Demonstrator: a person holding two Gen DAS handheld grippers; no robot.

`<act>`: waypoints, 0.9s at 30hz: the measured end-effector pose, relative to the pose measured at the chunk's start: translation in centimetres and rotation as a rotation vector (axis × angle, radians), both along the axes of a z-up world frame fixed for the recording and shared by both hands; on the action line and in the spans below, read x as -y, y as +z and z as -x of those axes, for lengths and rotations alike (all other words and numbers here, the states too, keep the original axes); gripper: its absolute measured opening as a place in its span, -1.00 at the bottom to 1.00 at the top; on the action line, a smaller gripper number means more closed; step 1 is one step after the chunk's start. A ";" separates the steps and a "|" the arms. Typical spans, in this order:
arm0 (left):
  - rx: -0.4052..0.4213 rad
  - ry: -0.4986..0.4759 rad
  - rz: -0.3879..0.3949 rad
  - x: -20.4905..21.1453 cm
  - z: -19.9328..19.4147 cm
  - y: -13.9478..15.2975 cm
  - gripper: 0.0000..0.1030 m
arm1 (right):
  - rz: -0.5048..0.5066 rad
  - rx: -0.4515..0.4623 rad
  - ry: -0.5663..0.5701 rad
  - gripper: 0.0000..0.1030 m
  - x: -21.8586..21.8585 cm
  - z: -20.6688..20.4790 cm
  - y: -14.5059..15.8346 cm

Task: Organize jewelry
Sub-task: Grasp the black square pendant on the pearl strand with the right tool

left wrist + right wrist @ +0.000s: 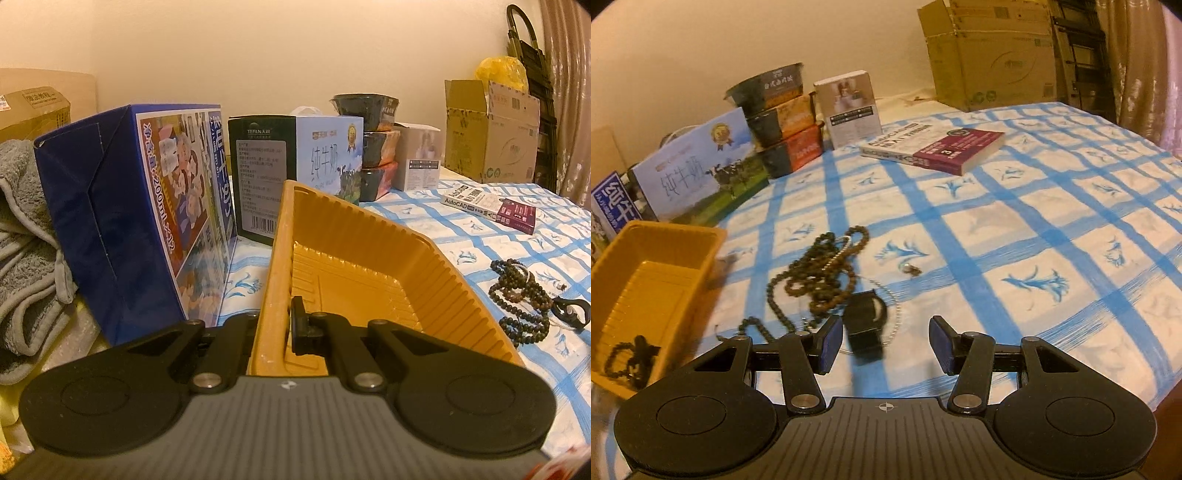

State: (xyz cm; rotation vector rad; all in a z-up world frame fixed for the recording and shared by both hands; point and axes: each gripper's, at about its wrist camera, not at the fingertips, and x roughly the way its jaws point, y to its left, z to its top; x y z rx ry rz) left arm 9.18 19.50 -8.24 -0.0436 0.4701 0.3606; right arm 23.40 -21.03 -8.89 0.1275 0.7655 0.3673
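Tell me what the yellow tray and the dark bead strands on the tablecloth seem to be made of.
Yellow tray: probably thin moulded plastic, semi-glossy; its walls are finely ribbed and catch the light. Dark bead strands: possibly wood or seed beads, brown and mostly matte, each one small and round; the blur leaves this open. Tablecloth: looks like soft printed fabric, matte, with blue checks.

My two grippers are black with ribbed grey bodies and silver screws; the right gripper (pixel 884 345) has blue pads (pixel 830 345).
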 end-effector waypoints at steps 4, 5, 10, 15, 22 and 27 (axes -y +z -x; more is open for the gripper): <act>-0.003 0.001 -0.002 0.0 0.0 0.0 -0.93 | 0.013 -0.012 0.013 0.01 -0.2 -0.3 -0.6; -0.004 0.001 -0.003 0.1 0.0 0.0 -0.93 | 0.015 -0.015 0.019 0.01 -0.3 -0.3 -0.7; -0.004 -0.001 -0.004 0.1 0.0 0.0 -0.93 | 0.045 -0.020 0.064 0.01 -1.7 -0.7 -1.7; -0.004 -0.001 -0.003 0.1 0.0 0.0 -0.93 | 0.087 -0.007 0.091 0.01 -3.0 -1.2 -2.3; -0.004 -0.001 -0.005 0.1 0.0 0.0 -0.93 | 0.173 0.013 0.136 0.00 -4.3 -1.7 -3.0; -0.003 -0.002 -0.006 0.1 0.0 0.0 -0.93 | 0.203 0.020 0.159 -0.12 -4.9 -1.7 -3.4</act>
